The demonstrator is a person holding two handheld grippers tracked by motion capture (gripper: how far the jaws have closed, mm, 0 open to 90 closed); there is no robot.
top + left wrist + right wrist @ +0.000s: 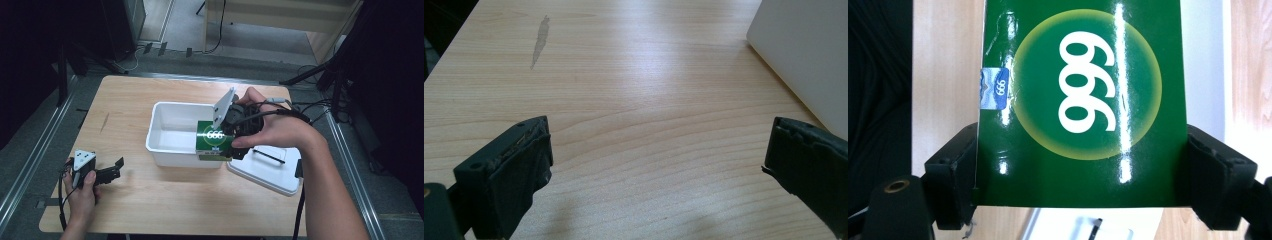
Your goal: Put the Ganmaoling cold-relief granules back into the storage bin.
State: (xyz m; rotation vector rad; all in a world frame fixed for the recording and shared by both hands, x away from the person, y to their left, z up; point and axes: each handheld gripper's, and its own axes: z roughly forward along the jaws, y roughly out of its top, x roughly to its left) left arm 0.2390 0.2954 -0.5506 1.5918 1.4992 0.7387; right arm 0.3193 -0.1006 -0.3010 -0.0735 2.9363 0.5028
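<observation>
The right tongs [227, 135] are clamping the green box [214, 141] at the white bin's [172, 150] near right corner, apparently mid-transfer, so next they need a steady carry, while the left tongs [116, 169] are resting open on the counter [160, 200] left of the bin.

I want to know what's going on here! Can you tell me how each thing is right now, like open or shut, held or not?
Green box: held up, clamped between the right gripper's jaws, over the bin's near right corner.
Right gripper: shut on the green box.
Left gripper: open, nothing between its jaws, low over the table.
White bin: open, lid off, looks empty inside.
White lid: off, lying flat on the table right of the bin.
</observation>
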